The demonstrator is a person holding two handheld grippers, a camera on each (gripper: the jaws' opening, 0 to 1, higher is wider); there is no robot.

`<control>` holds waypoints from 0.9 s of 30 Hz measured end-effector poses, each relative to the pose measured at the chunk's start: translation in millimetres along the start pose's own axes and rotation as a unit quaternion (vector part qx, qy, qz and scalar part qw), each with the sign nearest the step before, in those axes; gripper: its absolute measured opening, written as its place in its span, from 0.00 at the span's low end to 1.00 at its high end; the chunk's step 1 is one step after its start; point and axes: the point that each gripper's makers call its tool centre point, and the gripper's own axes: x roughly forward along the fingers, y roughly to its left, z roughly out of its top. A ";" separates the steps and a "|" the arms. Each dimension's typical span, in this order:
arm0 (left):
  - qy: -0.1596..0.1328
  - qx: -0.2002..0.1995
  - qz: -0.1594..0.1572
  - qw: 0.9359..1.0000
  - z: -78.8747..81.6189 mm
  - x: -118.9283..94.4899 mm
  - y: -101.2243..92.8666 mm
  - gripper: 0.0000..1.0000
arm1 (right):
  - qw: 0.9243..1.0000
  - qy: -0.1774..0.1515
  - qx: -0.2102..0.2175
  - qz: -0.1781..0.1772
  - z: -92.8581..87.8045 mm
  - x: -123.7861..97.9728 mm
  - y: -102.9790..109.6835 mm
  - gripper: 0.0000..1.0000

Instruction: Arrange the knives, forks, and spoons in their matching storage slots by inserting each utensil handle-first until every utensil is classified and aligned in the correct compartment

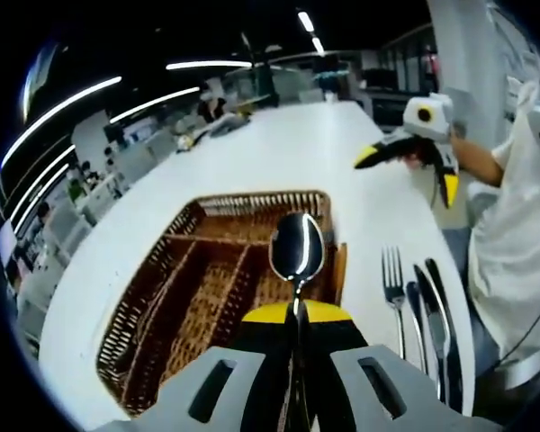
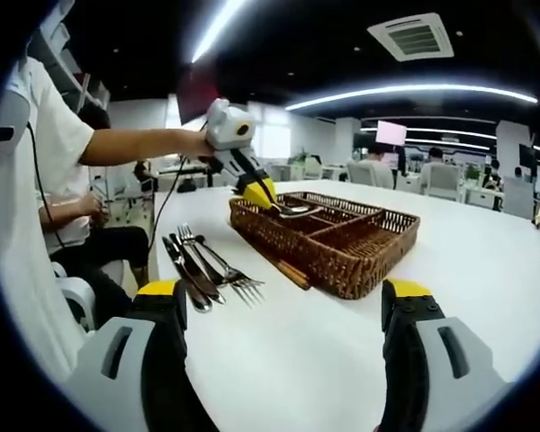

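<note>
One spoon (image 1: pixel 297 247) sits clamped by its handle between the closed jaws of our left gripper (image 1: pixel 296 315), bowl pointing away from us over the near edge of the wicker tray (image 1: pixel 166 297), which rests on the white table (image 1: pixel 342 153). Our right gripper (image 2: pixel 283 301) hangs wide open above the table with nothing between its jaws, the tray ahead of it, while beside the tray we see a fork (image 1: pixel 394 288) and knives (image 1: pixel 436 310) lying together on the tabletop
</note>
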 end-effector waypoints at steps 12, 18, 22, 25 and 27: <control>0.008 0.001 0.004 1.000 -0.8 0.1 -7.9 0.03 | 1.000 -0.007 -0.003 0.003 4.6 2.2 1.1 0.92; 0.017 0.007 0.004 1.000 -4.8 0.6 -7.4 0.03 | 1.000 -0.005 -0.003 0.000 2.7 3.8 2.5 0.92; 0.021 0.007 0.008 1.000 -5.7 -0.3 -6.1 0.03 | 1.000 0.000 -0.004 0.001 1.8 4.4 4.4 0.92; 0.032 0.009 0.011 0.999 -8.8 -1.0 -4.3 0.03 | 1.000 -0.003 -0.003 0.001 3.3 4.1 5.4 0.92; 0.034 0.013 0.013 0.999 -9.2 -0.8 -3.6 0.03 | 1.000 -0.002 -0.005 -0.001 3.2 3.6 5.0 0.92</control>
